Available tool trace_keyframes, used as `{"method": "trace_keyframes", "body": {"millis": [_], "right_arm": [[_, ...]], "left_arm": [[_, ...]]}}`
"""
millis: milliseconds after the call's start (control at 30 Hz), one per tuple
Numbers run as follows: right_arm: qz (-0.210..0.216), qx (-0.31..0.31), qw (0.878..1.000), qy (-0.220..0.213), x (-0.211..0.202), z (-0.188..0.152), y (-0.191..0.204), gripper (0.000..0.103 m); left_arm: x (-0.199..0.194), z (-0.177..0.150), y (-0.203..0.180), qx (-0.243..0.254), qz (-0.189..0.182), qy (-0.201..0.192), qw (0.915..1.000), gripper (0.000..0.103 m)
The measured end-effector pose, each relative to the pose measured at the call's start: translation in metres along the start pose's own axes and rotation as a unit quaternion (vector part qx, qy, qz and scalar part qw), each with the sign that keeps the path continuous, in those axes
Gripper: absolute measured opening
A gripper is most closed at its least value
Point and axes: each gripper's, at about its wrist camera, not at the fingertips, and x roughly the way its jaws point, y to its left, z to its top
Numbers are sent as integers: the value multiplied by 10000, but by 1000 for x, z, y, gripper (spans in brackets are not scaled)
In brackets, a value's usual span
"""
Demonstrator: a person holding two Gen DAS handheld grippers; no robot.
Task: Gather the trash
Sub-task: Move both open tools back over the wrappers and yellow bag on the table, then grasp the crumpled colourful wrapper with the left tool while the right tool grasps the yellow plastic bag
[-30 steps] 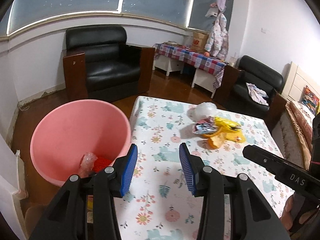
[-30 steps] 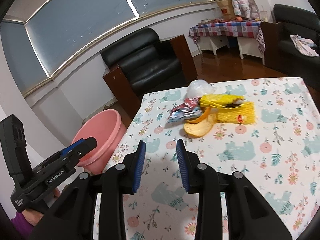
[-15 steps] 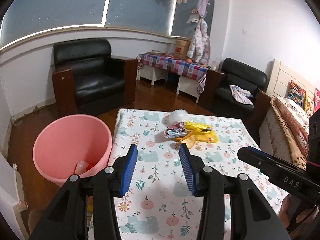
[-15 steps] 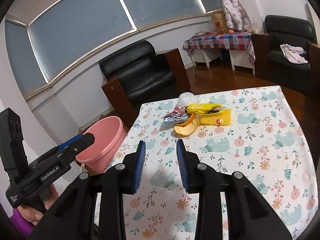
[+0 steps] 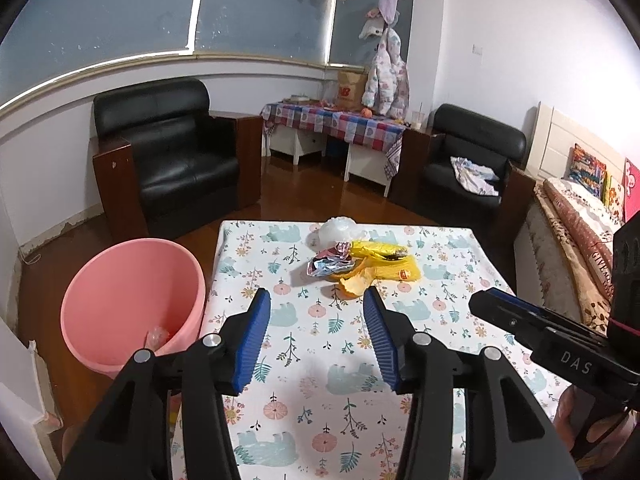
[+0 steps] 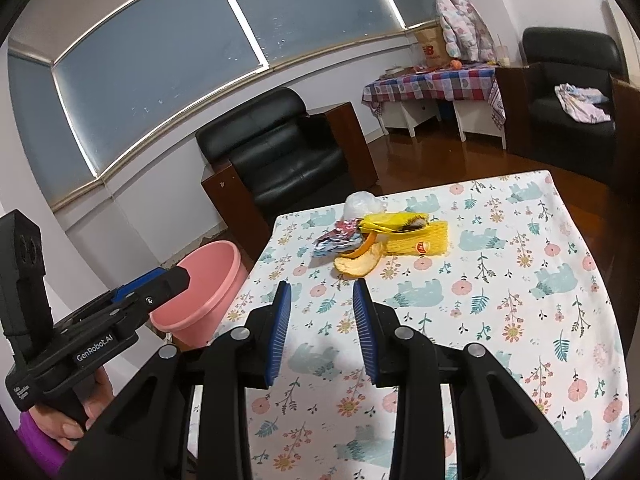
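Trash pile [image 5: 362, 264] sits mid-frame on the table [image 5: 448, 276], bucket [image 5: 132, 300] lower left. Both tongs, left [image 5: 316, 334] and right [image 6: 322, 330], hang wide open and empty; next step's probably reaching in to pinch a wrapper.

A glossy brown wooden floor [image 5: 296, 192] spreads ahead. A black leather armchair with wooden sides [image 5: 168, 160] stands ahead-left under wide grey-blue windows [image 5: 100, 24]; a checked-cloth side table [image 5: 336, 124] and second black armchair [image 5: 476, 156] stand ahead-right against white walls [image 5: 500, 48].

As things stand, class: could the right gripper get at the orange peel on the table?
Probably yes. The right gripper is open, holds nothing, and points at the orange peel; only bare tablecloth lies between them.
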Motion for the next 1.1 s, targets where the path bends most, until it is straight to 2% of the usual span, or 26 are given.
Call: {"method": "trace_keyframes", "body": {"millis": [200,333,633,900,1033,1100], "right_arm": [[8,280,9996,-8,13,14,-26,33],[-151,403,9991,-41,22,27,-50,33],[-450,807,9957,86,49,54,-101,33],[-403,633,9964,403,89,64,-97,33],[-298,493,9972,484,106,70,-91,33],[-247,479,9972,525,117,74,-89,34]], "left_arm": [[22,16,-6,136,47,131,9998,48],[42,25,-9,215,18,230,9995,48],[99,43,-7,309,-266,504,9979,48],[168,49,-7,262,-519,888,9944,48],[201,48,-7,215,-508,1013,9933,48],[218,45,-5,208,-351,1118,9929,48]]}}
